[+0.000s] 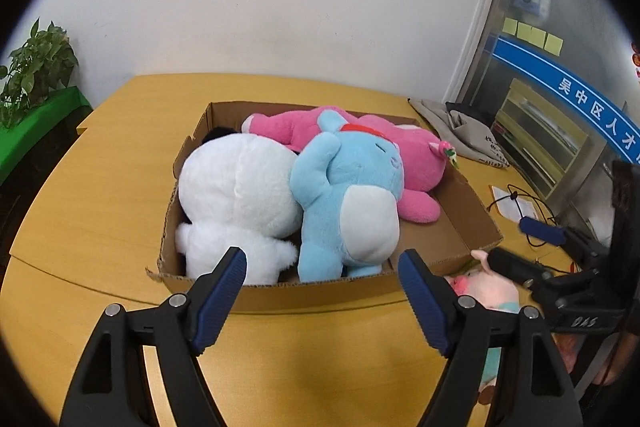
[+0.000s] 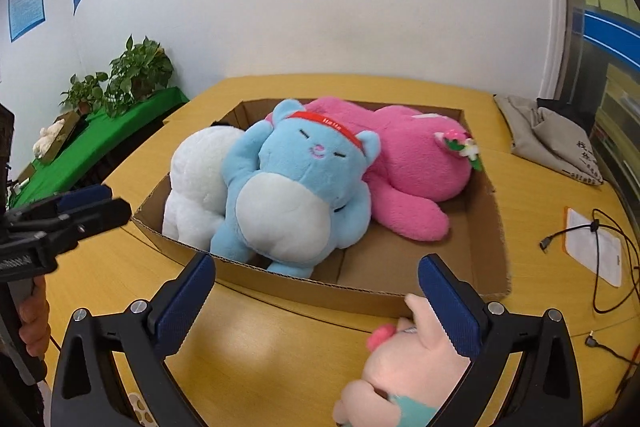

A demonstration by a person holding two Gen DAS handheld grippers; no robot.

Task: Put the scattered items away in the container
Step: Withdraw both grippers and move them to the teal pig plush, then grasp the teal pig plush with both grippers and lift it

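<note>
A shallow cardboard box sits on the yellow table. In it lie a white plush, a blue plush bear with a red headband, and a pink plush. A pale pink plush lies on the table in front of the box's near right corner. My left gripper is open and empty before the box's near wall. My right gripper is open, with its right finger against the pale pink plush's ear.
A grey cloth bag lies at the table's far right. A black cable and a white card lie right of the box. Potted plants stand on a green-covered surface to the left.
</note>
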